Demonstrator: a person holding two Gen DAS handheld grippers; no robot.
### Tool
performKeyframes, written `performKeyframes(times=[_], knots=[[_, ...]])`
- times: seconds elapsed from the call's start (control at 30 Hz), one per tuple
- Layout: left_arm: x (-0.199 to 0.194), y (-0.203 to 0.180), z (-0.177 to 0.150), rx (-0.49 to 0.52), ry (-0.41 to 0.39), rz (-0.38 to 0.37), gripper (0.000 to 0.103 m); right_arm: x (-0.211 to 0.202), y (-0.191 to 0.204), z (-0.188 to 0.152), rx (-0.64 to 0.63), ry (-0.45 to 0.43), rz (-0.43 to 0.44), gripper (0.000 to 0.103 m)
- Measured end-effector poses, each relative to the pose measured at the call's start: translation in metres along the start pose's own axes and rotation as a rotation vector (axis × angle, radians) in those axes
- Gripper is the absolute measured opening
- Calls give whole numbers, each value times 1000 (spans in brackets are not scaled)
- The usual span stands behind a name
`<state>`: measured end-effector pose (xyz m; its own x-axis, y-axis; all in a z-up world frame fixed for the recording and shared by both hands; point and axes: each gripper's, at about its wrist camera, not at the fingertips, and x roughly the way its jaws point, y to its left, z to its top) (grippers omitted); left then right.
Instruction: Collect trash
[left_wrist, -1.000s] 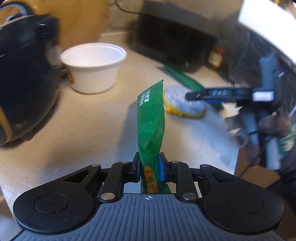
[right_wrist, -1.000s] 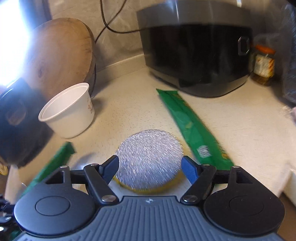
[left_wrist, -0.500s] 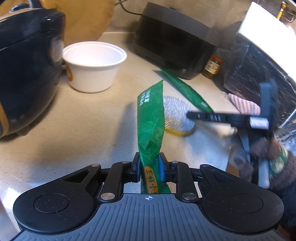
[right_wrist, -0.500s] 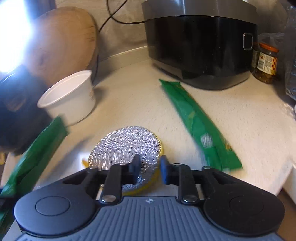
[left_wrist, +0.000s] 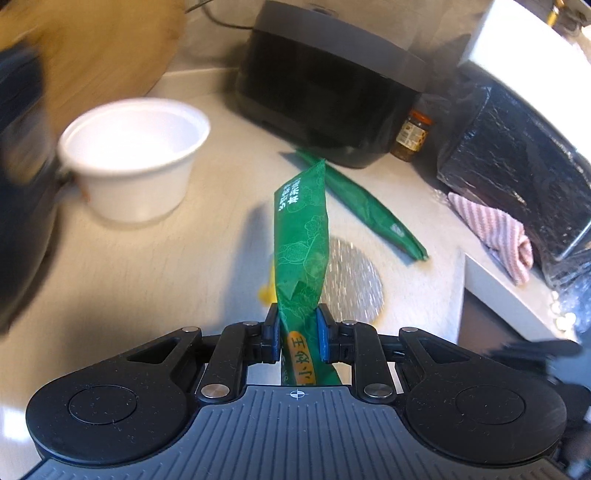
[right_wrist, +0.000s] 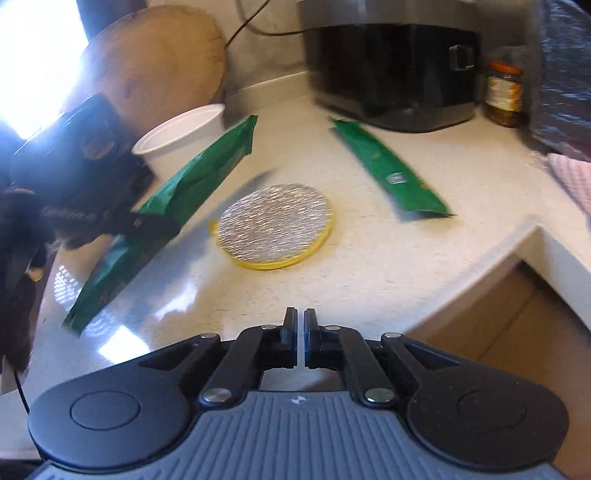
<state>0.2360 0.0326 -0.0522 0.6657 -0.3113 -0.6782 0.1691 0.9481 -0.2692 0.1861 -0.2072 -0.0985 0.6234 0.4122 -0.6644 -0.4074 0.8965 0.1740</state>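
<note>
My left gripper (left_wrist: 297, 321) is shut on a long green snack wrapper (left_wrist: 301, 229), which sticks up and forward above the counter. That same wrapper (right_wrist: 192, 181) crosses the left of the right wrist view, where the left gripper (right_wrist: 147, 221) shows blurred. A round foil lid with a yellow rim (right_wrist: 275, 225) lies flat on the counter, well ahead of my right gripper (right_wrist: 300, 321). The right jaws are shut with nothing between them. A second green wrapper (right_wrist: 388, 170) lies flat beyond the lid, and the lid (left_wrist: 351, 284) is partly hidden behind the held wrapper.
A white foam bowl (left_wrist: 136, 158) stands at the left by a dark appliance. A black cooker (left_wrist: 332, 85) and a jar (left_wrist: 413, 134) sit at the back, with a wooden board (right_wrist: 147, 62) against the wall. A pink striped cloth (left_wrist: 491, 229) lies right. The counter's edge (right_wrist: 480, 266) drops off at the right.
My right gripper closed over the foil lid, then drew back without it; the lid stays on the counter. The left gripper swung right with the green wrapper.
</note>
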Motion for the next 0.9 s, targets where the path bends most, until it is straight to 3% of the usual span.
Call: performKeyframes(times=[0.03, 0.1, 0.2, 0.47, 0.8, 0.9], knots=[[7, 0, 8, 11, 0, -2, 23, -4, -4, -1, 15, -4, -8, 9], [20, 3, 24, 9, 0, -5, 23, -13, -11, -4, 54, -18, -27, 34], [43, 8, 44, 12, 7, 6, 23, -25, -20, -7, 89, -48, -64, 48], [90, -4, 55, 78, 96, -74, 23, -37, -45, -21, 196, -47, -113, 56], [74, -28, 23, 48, 169, -257, 23, -30, -52, -22, 292, -49, -87, 59], [56, -25, 15, 18, 133, -241, 23, -27, -43, -11, 245, -57, -75, 60]])
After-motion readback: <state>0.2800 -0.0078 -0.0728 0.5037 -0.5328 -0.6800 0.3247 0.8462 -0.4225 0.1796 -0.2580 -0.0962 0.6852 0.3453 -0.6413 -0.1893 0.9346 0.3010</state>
